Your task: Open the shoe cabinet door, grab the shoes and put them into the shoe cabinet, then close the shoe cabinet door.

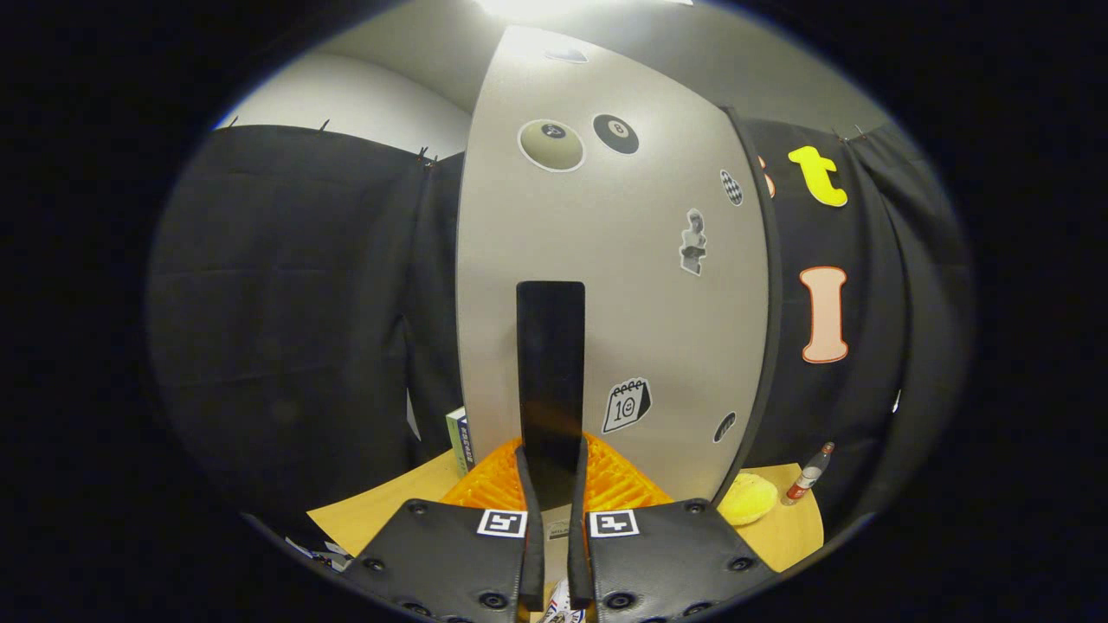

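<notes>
The shoe cabinet door [640, 285] is a tall grey panel with several stickers, close in front of me. A black vertical handle [550, 346] stands on its face. My gripper [552, 452] is shut on the lower end of that handle, one finger pressed on each side. The fingertips [525, 472] reach just past the handle's bottom edge. A dark edge [770, 329] runs down the panel's right side. I cannot tell whether the door is ajar. A small white patterned thing [561, 608] peeks out below the fingers, too little of it to name.
An orange ribbed mat [619, 480] lies on the wooden table [381, 510] at the foot of the door. A yellow sponge [749, 499] and a small red-and-white bottle [808, 474] sit to the right. A green-and-white box [460, 441] stands left of the door.
</notes>
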Tool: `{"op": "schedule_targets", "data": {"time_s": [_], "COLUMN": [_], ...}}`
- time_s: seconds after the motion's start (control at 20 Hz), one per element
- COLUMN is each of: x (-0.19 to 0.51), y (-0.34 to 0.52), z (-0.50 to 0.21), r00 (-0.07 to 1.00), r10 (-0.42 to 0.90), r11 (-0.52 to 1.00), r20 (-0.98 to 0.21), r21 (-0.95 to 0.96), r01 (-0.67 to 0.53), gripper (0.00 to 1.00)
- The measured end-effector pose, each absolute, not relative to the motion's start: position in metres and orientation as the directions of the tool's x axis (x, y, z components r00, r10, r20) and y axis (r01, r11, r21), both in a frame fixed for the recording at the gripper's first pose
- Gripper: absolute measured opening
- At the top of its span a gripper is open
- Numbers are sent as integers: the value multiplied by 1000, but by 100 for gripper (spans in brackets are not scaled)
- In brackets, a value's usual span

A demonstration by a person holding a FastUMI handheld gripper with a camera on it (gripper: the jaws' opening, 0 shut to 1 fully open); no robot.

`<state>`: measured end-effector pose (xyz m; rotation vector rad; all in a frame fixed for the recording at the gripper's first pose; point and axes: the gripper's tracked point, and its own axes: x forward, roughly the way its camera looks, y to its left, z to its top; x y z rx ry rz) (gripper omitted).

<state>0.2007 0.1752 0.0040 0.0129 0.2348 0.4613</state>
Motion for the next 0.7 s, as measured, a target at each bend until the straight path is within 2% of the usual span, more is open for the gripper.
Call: {"op": "schedule_targets", "data": {"time_s": [0.7], "x": [192], "y": [124], "z": [5], "r00": [916], "r10": [327], "r11": [945], "r20": [-233], "r21": [69], "r01": [-320], "gripper": [12]}}
